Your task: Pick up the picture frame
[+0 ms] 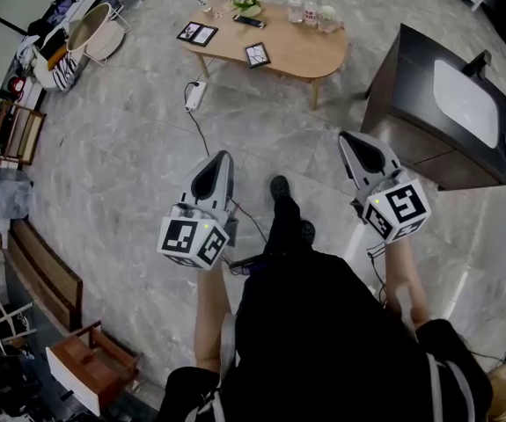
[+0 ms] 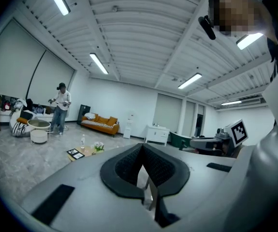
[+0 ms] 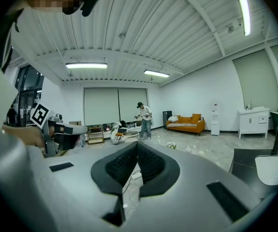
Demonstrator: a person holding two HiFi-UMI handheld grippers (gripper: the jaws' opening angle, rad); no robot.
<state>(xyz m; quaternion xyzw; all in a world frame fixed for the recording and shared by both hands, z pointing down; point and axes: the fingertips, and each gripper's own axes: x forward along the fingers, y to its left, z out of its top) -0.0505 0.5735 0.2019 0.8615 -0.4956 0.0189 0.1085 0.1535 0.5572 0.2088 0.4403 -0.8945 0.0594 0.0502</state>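
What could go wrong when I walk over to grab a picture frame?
The cable and power strip lie on the floor between you and the table: a likely trip hazard. The nearer picture frame sits close to the table's front edge, so a push might slide it off.

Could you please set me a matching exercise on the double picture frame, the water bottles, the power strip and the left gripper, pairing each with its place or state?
Things:
1. double picture frame
2. water bottles
3. power strip
4. left gripper

Places or states:
A. on the floor, beside a table leg
B. jaws shut, nothing between them
C. on the wooden table, at its end on the head view's left
D. on the table, toward its end on the head view's right

Pairs: 1-C, 2-D, 3-A, 4-B.
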